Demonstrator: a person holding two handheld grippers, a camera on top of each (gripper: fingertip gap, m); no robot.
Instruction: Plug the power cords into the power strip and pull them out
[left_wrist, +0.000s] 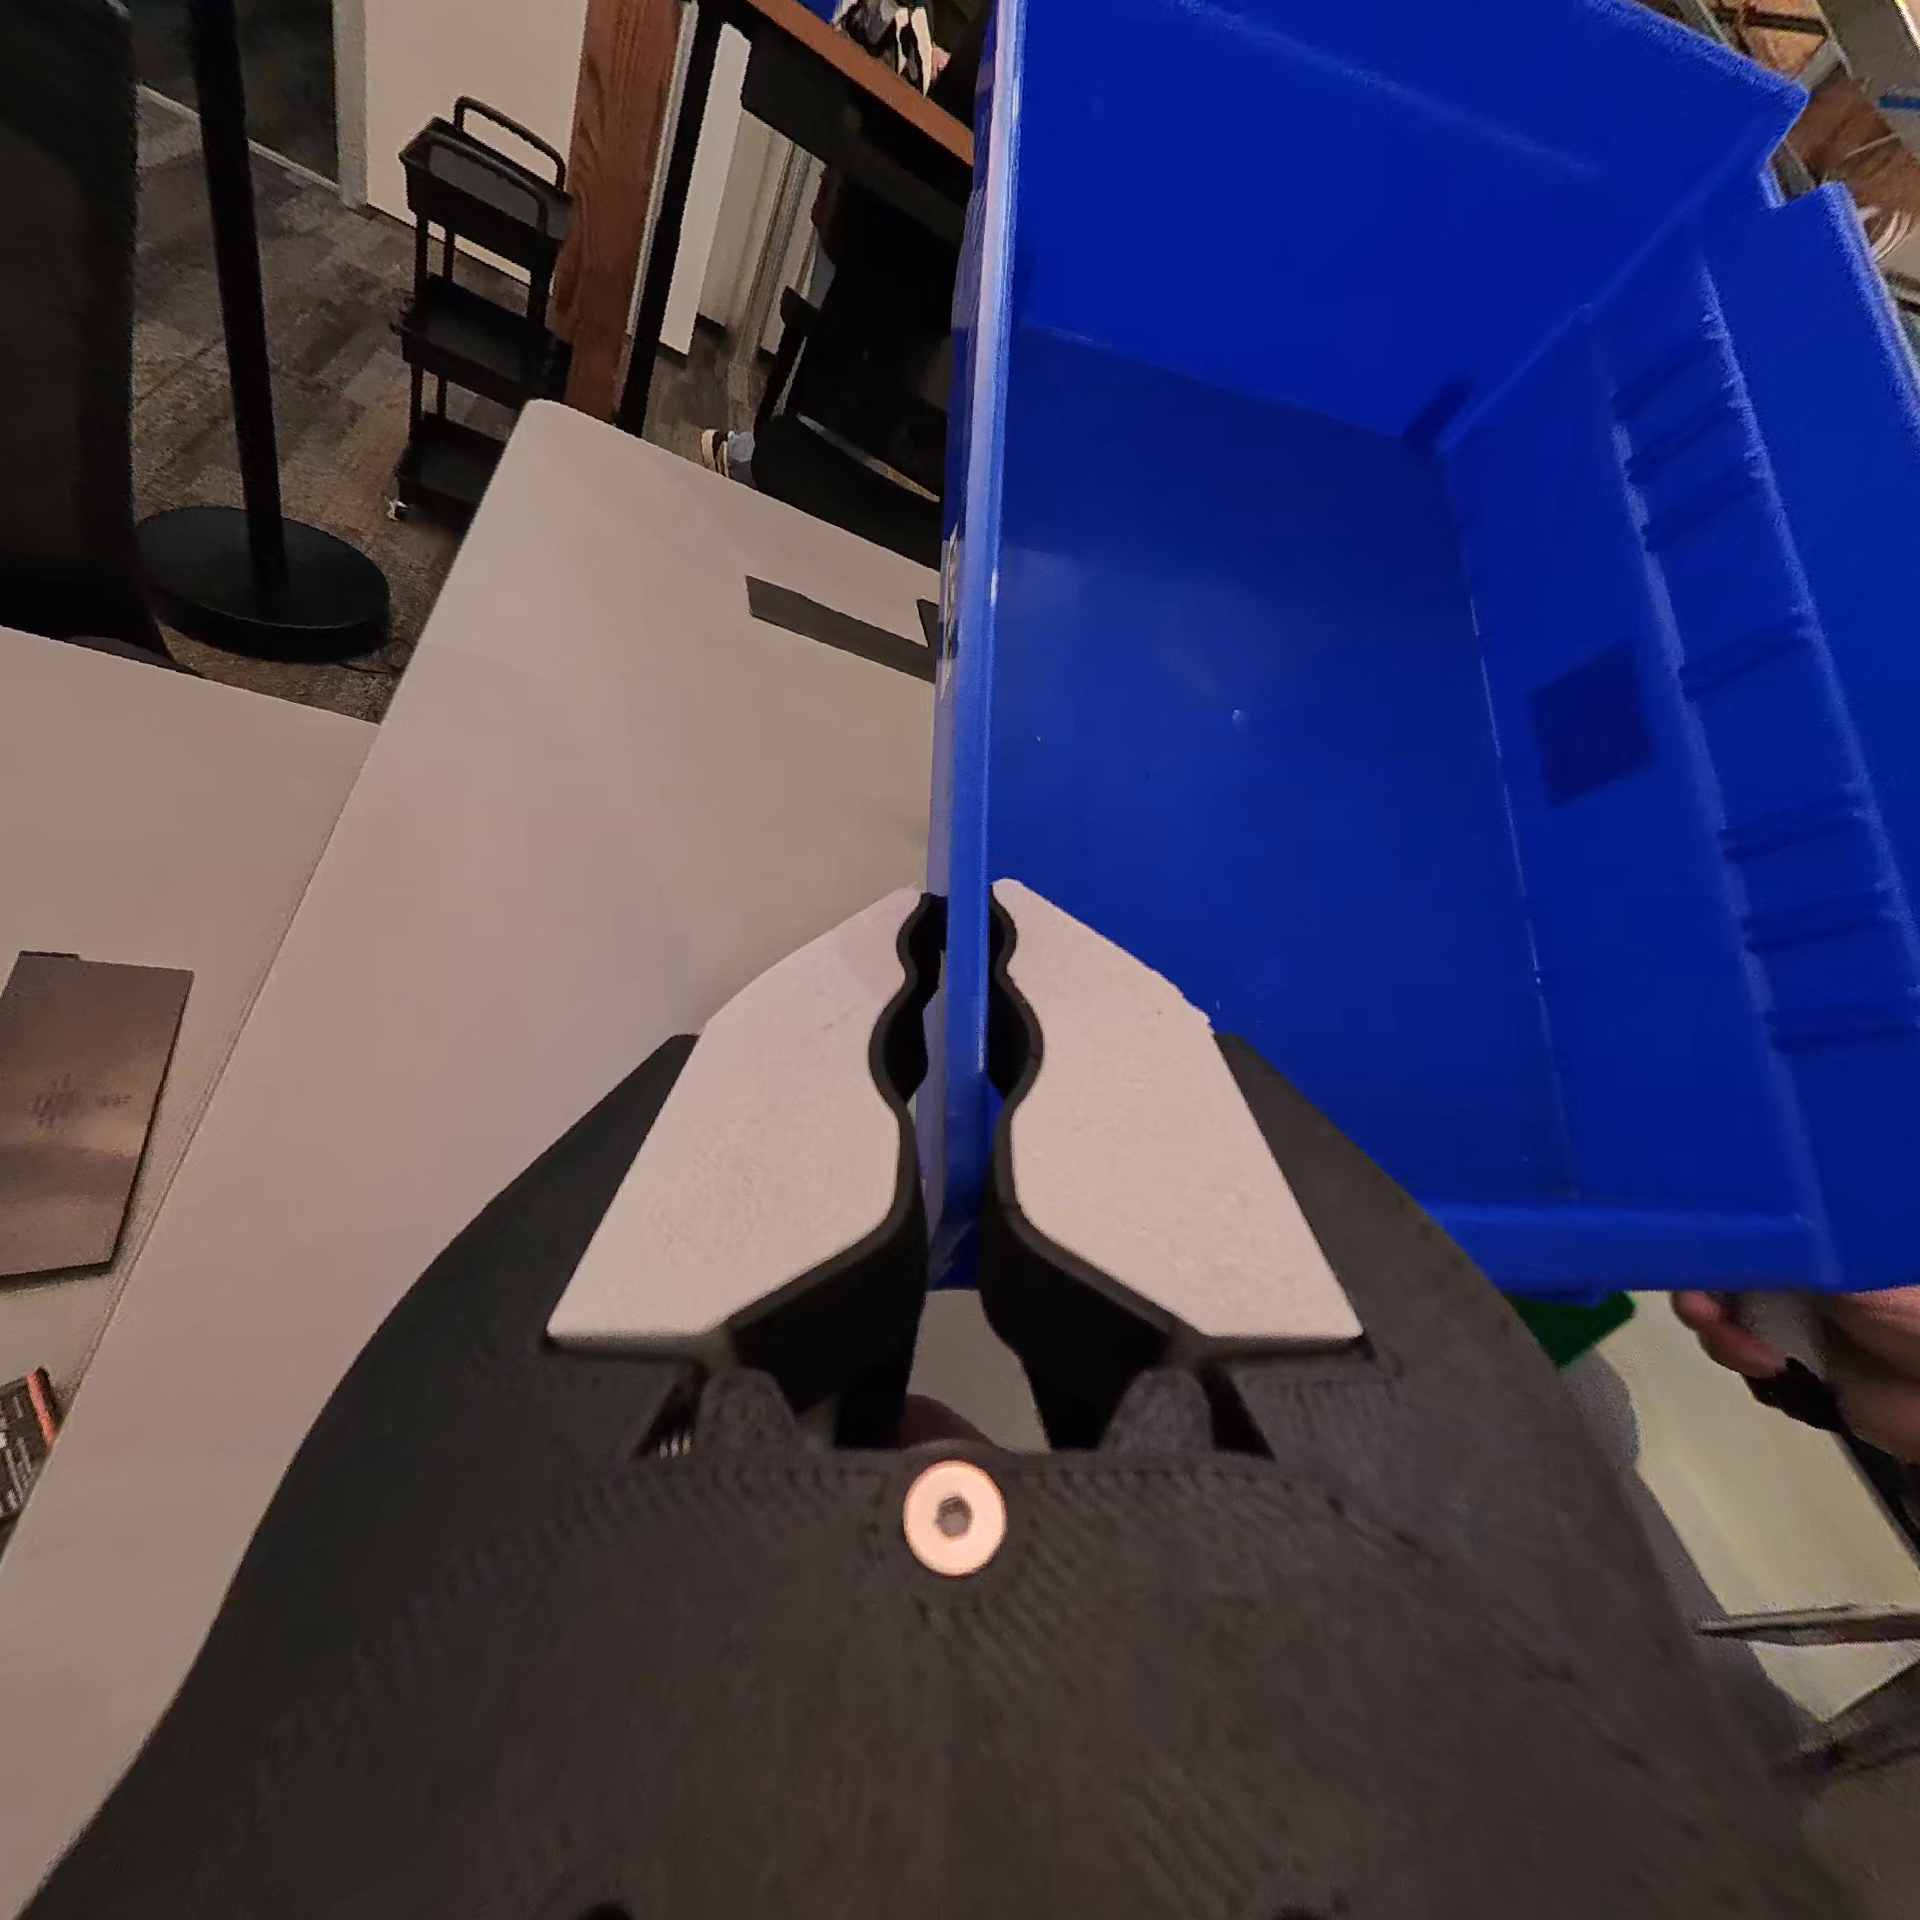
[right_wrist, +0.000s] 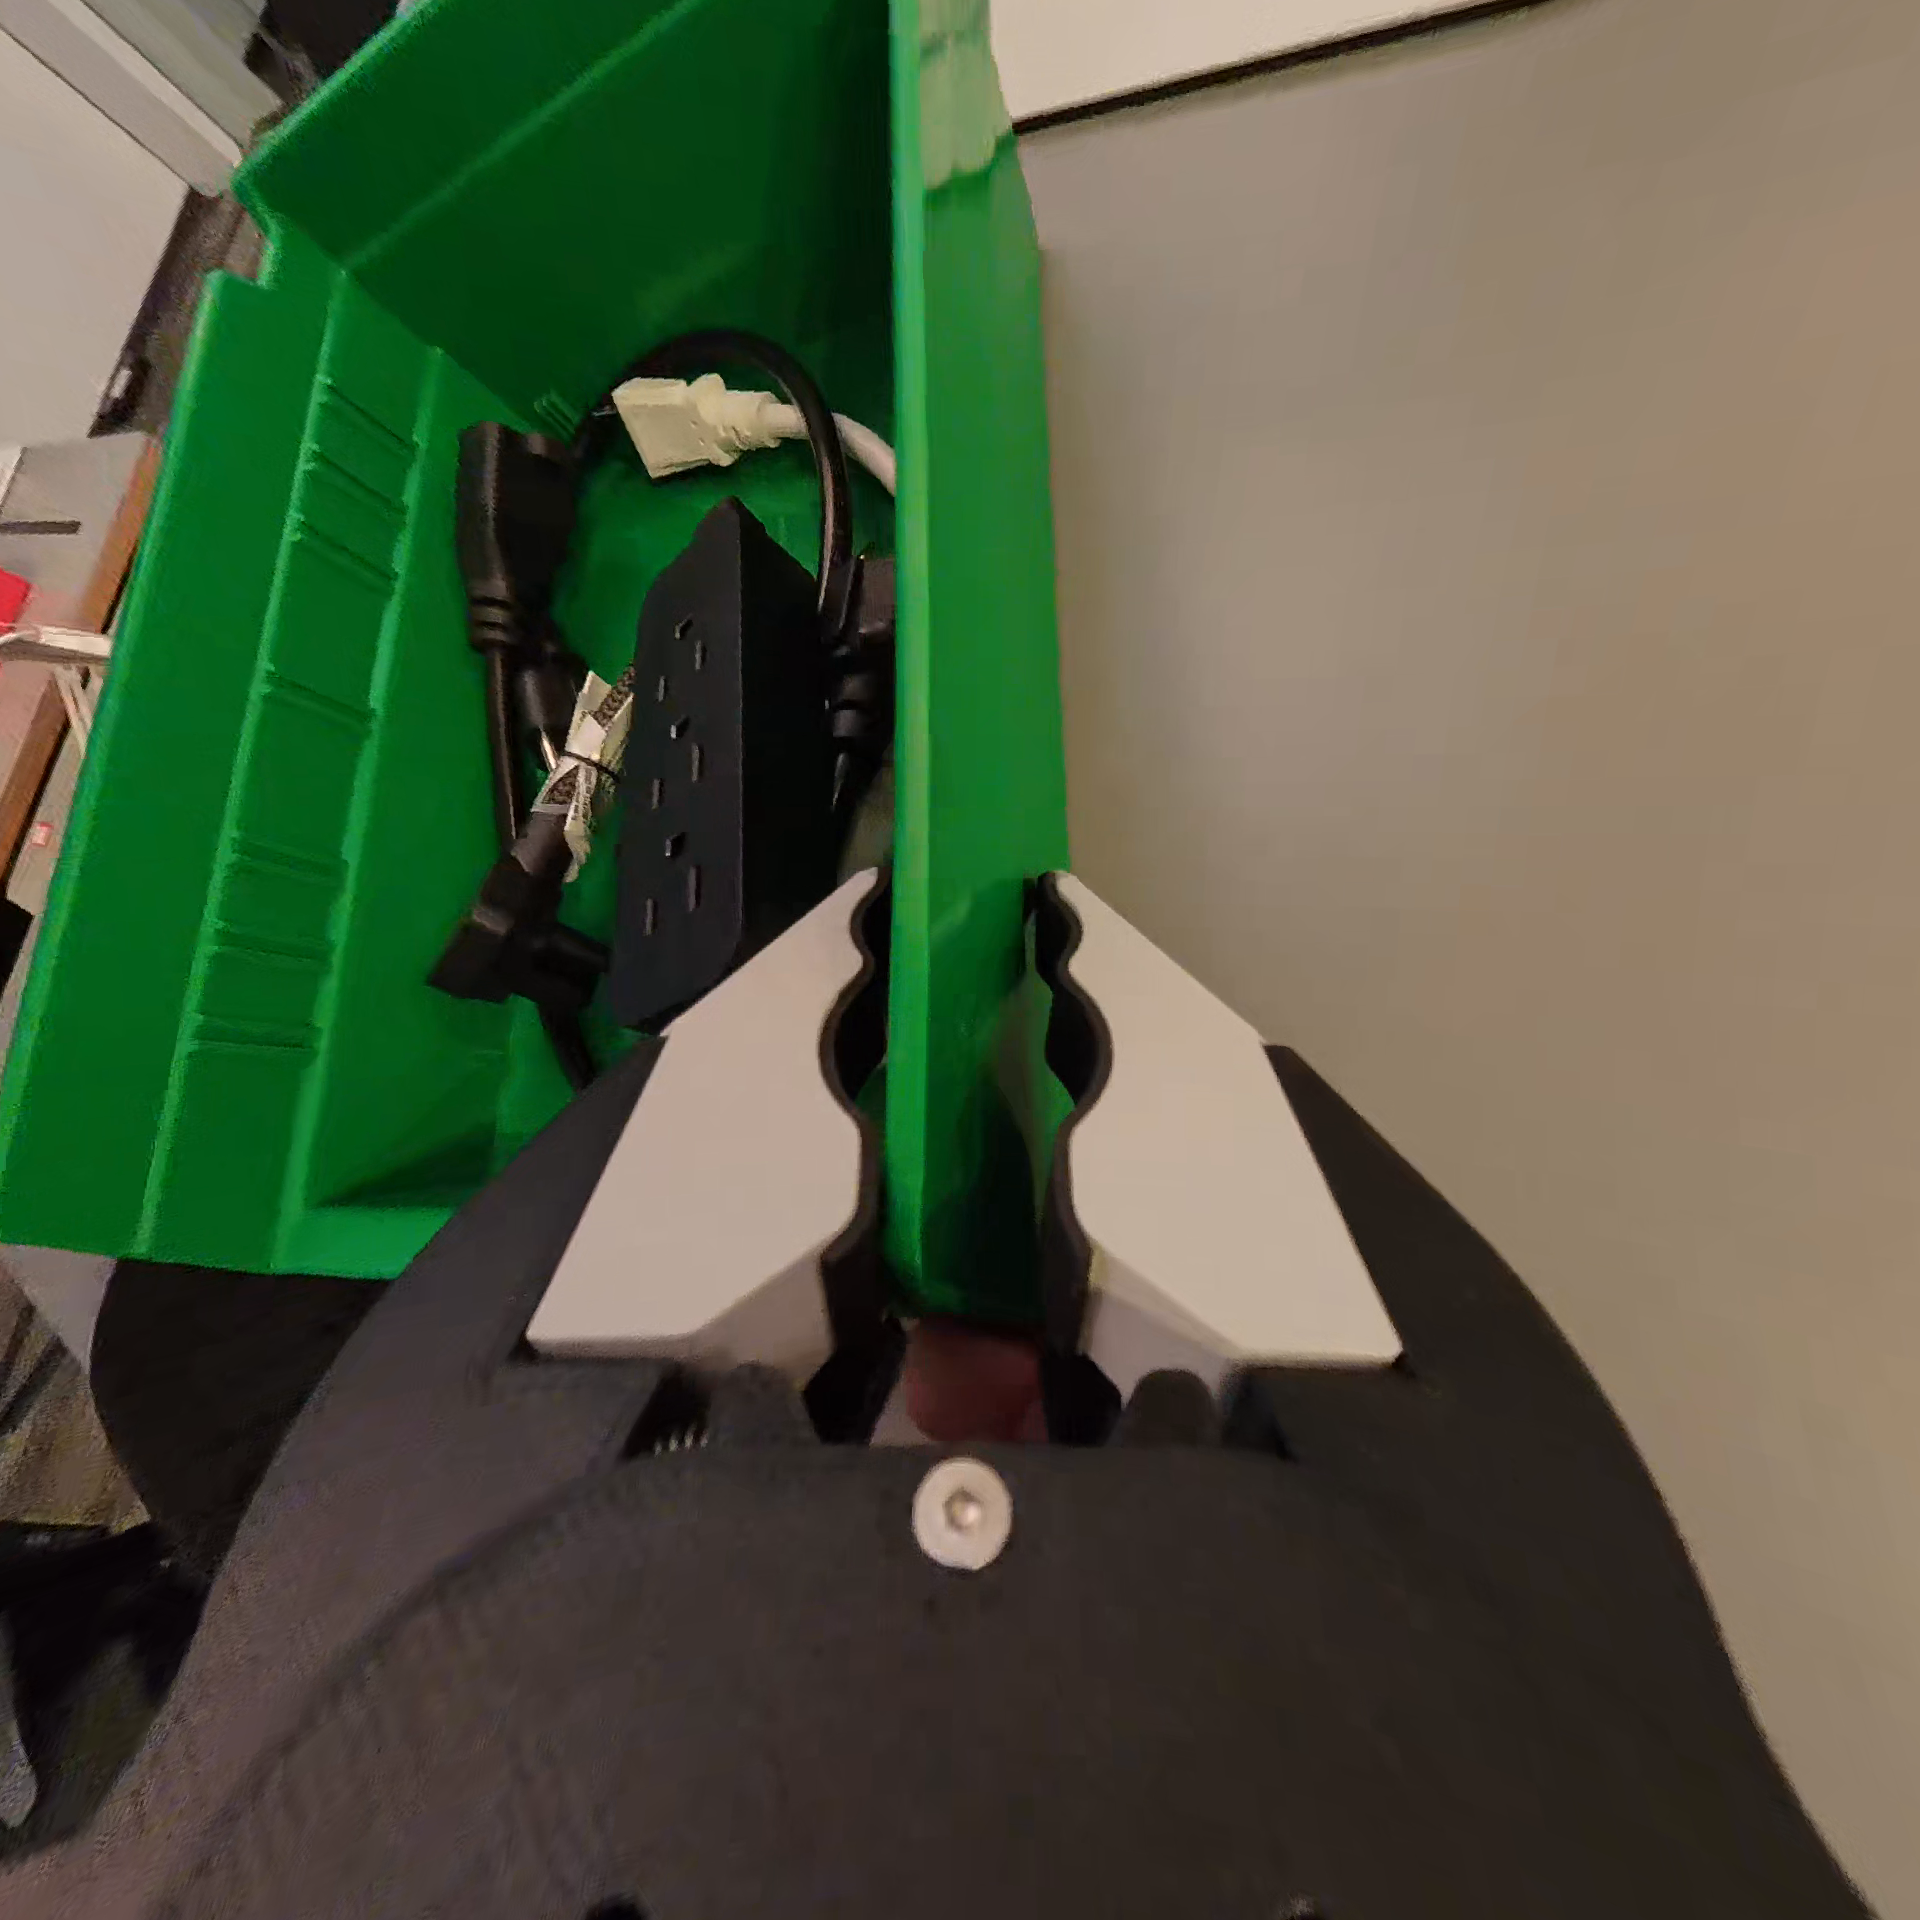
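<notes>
Black power strip (right_wrist: 691, 790) lying inside green bin (right_wrist: 436, 312), outlet holes up, black cords (right_wrist: 509, 582) and white plug (right_wrist: 691, 431) tangled around. Pale tabletop (left_wrist: 582, 831) below; black cart (left_wrist: 483, 301), carpet behind. Right gripper (right_wrist: 961, 914) fingers clamped on green bin wall. Left gripper (left_wrist: 961, 914) fingers pinching blue bin (left_wrist: 1299, 727) wall, bin empty, tilted.
</notes>
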